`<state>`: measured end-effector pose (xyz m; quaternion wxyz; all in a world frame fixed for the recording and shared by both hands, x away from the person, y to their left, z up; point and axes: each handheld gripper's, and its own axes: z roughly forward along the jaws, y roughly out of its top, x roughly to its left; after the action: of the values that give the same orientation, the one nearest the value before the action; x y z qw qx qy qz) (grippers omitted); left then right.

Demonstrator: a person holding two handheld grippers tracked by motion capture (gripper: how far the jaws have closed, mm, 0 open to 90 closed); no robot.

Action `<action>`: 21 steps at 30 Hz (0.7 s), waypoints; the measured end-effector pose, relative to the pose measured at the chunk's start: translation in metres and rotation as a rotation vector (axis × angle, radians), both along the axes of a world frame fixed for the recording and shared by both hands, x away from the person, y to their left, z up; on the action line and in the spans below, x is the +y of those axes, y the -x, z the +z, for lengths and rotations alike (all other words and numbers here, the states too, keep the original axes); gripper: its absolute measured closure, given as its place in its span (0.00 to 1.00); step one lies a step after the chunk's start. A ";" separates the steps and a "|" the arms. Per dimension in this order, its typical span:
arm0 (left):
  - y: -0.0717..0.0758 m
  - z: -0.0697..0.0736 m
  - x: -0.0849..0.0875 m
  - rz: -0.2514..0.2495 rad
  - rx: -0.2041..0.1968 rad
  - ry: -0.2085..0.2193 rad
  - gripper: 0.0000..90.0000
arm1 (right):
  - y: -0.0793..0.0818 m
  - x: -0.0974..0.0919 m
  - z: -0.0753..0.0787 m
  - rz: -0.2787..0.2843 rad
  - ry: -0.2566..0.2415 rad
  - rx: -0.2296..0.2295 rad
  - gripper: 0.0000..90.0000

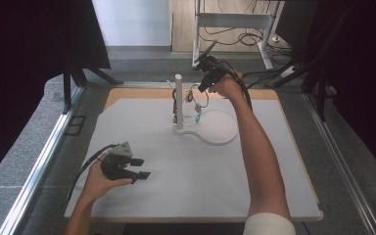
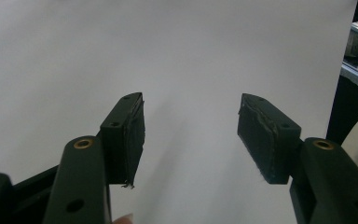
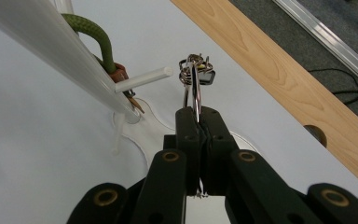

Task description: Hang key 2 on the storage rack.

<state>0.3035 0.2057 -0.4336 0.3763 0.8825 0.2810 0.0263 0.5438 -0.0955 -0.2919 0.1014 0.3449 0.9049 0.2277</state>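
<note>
Left claw (image 1: 138, 168) agape, right claw (image 1: 200, 89) clamped

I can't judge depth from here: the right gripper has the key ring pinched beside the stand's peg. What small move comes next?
Probably ease the right gripper sideways until the key ring slips over the white peg. The ring hangs just off the peg's free tip, not yet on it, and the jaws are shut on it.

You're working in a lab-style recording bay: black curtains (image 1: 24, 54) hang on both sides, grey carpet (image 1: 24, 147) runs round the wooden table covered with a white sheet (image 1: 186, 186), and loose black cables (image 1: 245, 36) trail under a white metal frame (image 1: 230, 22) behind.
</note>
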 end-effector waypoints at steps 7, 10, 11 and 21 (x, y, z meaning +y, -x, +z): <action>0.000 0.000 -0.001 0.000 0.001 -0.003 0.47 | 0.004 0.007 0.001 0.017 -0.009 -0.011 0.97; 0.000 0.000 -0.001 0.000 0.001 -0.005 0.47 | 0.005 0.009 0.000 0.026 -0.009 -0.011 0.97; 0.000 -0.001 -0.001 0.000 0.001 -0.006 0.47 | 0.006 0.011 0.000 0.028 -0.011 -0.012 0.97; 0.000 -0.001 -0.001 0.000 0.000 -0.009 0.47 | 0.012 0.020 -0.009 0.043 -0.024 -0.003 0.97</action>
<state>0.3035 0.2048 -0.4341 0.3725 0.8840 0.2811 0.0276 0.5316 -0.0760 -0.3009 0.0939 0.3261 0.9092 0.2412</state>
